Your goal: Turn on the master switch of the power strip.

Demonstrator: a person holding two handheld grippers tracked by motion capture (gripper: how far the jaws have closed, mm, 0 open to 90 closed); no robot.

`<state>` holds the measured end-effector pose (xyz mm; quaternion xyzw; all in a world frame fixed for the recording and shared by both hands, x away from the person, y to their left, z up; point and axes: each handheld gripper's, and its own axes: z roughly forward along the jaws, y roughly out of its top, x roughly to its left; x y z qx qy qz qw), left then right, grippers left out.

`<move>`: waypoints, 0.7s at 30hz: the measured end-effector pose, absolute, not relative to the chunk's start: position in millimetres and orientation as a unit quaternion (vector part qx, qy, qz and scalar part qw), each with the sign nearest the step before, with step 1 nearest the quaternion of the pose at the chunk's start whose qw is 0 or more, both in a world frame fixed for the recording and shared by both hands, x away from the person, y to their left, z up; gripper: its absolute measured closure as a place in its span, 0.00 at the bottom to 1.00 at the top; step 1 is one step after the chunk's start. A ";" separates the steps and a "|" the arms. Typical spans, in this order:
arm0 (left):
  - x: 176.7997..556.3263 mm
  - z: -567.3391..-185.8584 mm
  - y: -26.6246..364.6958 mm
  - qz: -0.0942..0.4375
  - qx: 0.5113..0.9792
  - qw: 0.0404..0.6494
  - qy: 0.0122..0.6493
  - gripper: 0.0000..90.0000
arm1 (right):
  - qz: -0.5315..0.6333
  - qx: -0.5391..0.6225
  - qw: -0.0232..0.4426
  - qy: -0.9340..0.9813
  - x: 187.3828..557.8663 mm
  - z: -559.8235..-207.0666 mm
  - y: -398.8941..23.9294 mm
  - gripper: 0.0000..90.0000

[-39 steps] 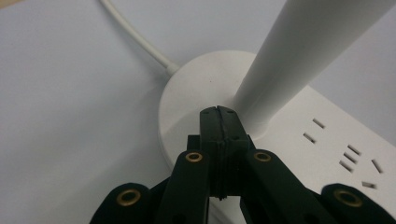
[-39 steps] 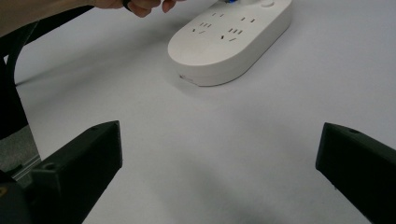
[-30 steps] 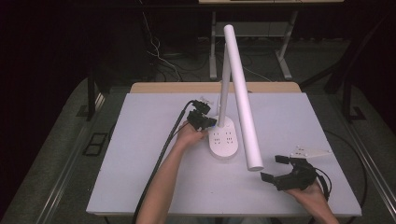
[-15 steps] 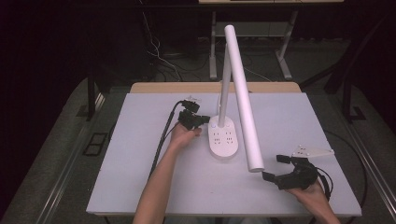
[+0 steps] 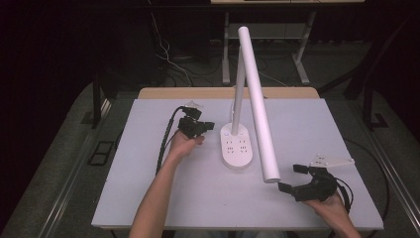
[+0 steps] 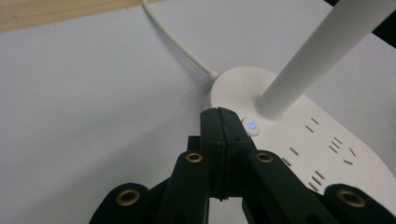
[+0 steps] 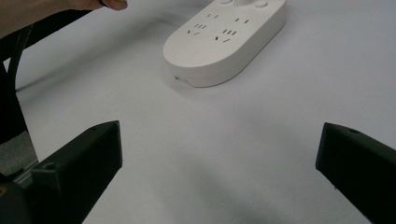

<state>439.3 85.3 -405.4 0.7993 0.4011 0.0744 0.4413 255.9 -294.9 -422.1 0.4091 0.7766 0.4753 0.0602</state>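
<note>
A white desk lamp stands mid-table on an oval base [image 5: 236, 148] with sockets in its top. Its thin stem [image 5: 238, 89] rises upright, and a long tube head [image 5: 258, 106] slopes down toward the front right. My left gripper [image 5: 210, 126] is shut with nothing in it, just left of the base. In the left gripper view its tips [image 6: 223, 116] sit right beside the blue-lit power button [image 6: 251, 125], near the stem [image 6: 322, 51]. My right gripper [image 5: 289, 177] rests open near the front right, jaws wide apart [image 7: 219, 140], facing the base [image 7: 224, 37].
The lamp's white cord [image 6: 177, 42] runs from the base toward the table's back edge. The table top [image 5: 148, 173] is pale grey-white with a wooden strip at the back. Black cables trail from both grippers. The lamp head overhangs the space ahead of the right gripper.
My left gripper has drawn back a little to the left, away from the lamp base, still shut. The right gripper has stayed where it was, open.
</note>
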 end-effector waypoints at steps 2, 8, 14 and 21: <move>436.6 -400.8 89.2 0.078 0.799 0.446 0.396 0.98 | 0.476 0.409 0.061 0.776 256.0 -422.1 -295.0 0.00; 428.1 -387.0 103.2 0.068 0.800 0.458 0.382 0.77 | 0.476 0.410 0.060 0.776 256.0 -421.8 -295.0 0.00; 415.9 -377.4 115.3 0.051 0.794 0.475 0.376 0.48 | 0.478 0.409 0.060 0.775 255.9 -421.7 -295.0 0.00; 398.2 -369.3 129.1 0.049 0.791 0.480 0.375 0.18 | 0.479 0.409 0.060 0.774 255.6 -421.3 -294.9 0.00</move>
